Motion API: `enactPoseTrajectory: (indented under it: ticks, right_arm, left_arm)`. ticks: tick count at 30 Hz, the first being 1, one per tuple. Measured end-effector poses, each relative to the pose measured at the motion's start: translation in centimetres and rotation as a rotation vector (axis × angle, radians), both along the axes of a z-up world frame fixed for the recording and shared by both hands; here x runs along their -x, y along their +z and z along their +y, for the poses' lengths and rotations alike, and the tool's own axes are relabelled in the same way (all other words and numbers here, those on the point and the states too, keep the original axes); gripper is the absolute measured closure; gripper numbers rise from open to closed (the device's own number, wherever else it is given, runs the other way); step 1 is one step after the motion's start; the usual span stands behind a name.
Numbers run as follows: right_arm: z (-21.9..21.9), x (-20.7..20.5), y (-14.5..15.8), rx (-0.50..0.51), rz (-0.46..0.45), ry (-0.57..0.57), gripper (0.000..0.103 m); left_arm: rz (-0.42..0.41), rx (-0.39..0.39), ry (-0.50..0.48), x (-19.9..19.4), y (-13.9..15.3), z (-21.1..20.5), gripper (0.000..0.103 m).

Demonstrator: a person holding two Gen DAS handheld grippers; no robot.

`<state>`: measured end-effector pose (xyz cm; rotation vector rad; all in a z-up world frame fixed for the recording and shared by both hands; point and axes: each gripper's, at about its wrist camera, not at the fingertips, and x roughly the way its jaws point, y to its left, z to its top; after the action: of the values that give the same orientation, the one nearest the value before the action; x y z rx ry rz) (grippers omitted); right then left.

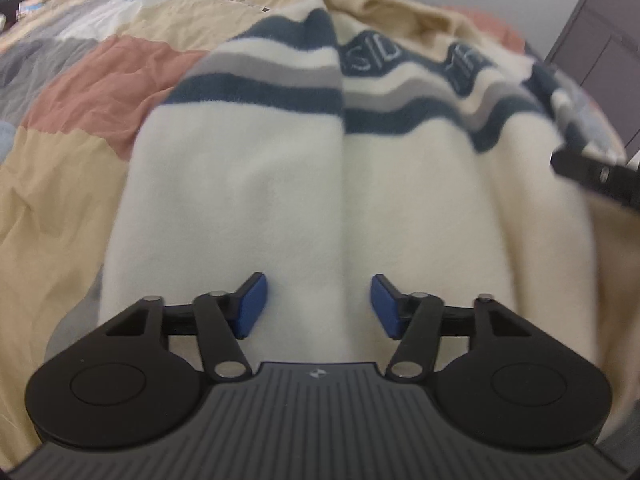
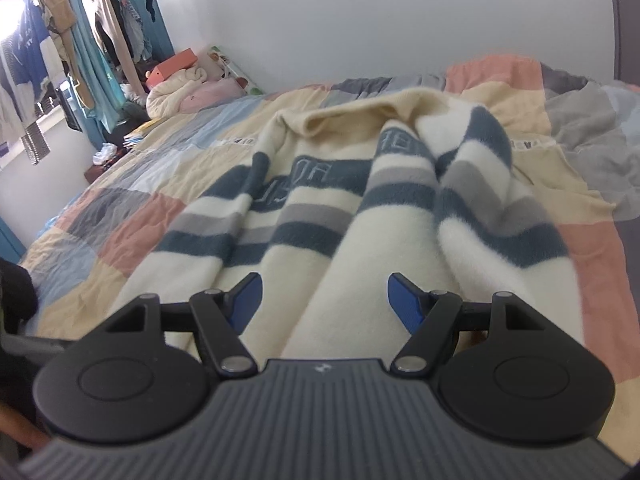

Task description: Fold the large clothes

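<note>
A cream fleece sweater [image 1: 248, 184] with dark blue and grey stripes and lettering lies crumpled on the bed, sleeves folded in over its body. My left gripper [image 1: 319, 306] hovers close over the cream lower part, jaws apart, blue pads [image 1: 253, 307] not pressing the cloth. In the right wrist view the same sweater [image 2: 360, 240] runs away from me in ridges. My right gripper [image 2: 325, 302] stands open over a raised fold, with cloth between the fingers but clear of the pads. A black part of the right gripper [image 1: 592, 176] shows at the left view's right edge.
The sweater rests on a patchwork quilt [image 2: 132, 216] in pink, beige, grey and blue. A rolled cream bundle and an orange box [image 2: 176, 68] sit at the bed's far left corner. Clothes hang on a rack [image 2: 80, 40] by the window. A white wall [image 2: 360, 20] stands behind.
</note>
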<state>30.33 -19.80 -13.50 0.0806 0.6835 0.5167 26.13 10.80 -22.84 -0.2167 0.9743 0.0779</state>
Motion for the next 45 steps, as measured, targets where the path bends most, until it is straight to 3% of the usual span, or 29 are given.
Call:
enactPoseTrajectory:
  ticks: [1,3,4,6,10,16,19,24,28,31,34,38,43,45]
  right_arm:
    - [0.3,0.0,-0.1,0.01,-0.01,0.012,0.031]
    - [0.8,0.0,-0.3,0.018,-0.014,0.031,0.031]
    - [0.9,-0.2,-0.4,0.009,-0.006,0.037,0.031]
    - [0.8,-0.6,-0.7,-0.017,0.012,0.04,0.031]
    - [0.9,-1.2,-1.7,-0.01,0.032,0.009,0.032]
    - [1.5,-1.4,-2.2,0.015,0.028,0.006,0.031]
    - [1.3,-1.6,-2.4,0.01,0.027,0.003,0.032]
    - [1.3,-2.1,-2.5,0.007,0.031,-0.014,0.032]
    - [1.4,-2.2,-2.7,0.015,0.028,-0.016,0.032]
    - [1.4,-2.4,-2.8,0.003,0.034,-0.033,0.032]
    - [1.6,-2.7,-3.0,-0.003,0.039,-0.035,0.03]
    - [2.0,-3.1,-3.3,-0.004,0.051,-0.032,0.03]
    - [2.5,-3.3,-3.5,0.006,0.055,-0.022,0.029]
    - [2.5,-3.1,-3.4,0.004,0.053,-0.018,0.03]
  left_arm:
    - [0.003,-0.02,0.007,0.0,0.0,0.0,0.059]
    - [0.003,-0.01,0.013,-0.1,0.3,0.7,0.072]
    - [-0.003,-0.01,0.014,-0.1,0.5,1.1,0.085]
    - [-0.032,-0.028,0.032,-0.1,1.2,2.2,0.092]
    - [-0.055,0.056,0.165,0.3,2.8,6.5,0.095]
    - [-0.099,0.047,0.28,-0.4,6.1,12.8,0.096]
    - [-0.171,0.046,0.302,-1.3,8.4,16.2,0.096]
    - [-0.211,0.013,0.396,-5.0,11.4,22.2,0.096]
    - [-0.311,-0.045,0.507,-7.7,14.1,26.7,0.099]
    - [-0.33,-0.067,0.597,-9.1,13.0,29.6,0.099]
    - [-0.305,0.032,0.649,-9.2,9.8,31.3,0.099]
    - [-0.236,0.084,0.624,-8.4,6.1,30.4,0.099]
    - [-0.2,0.143,0.587,-5.8,5.2,29.1,0.097]
    - [-0.16,0.153,0.568,-4.4,5.2,28.3,0.086]
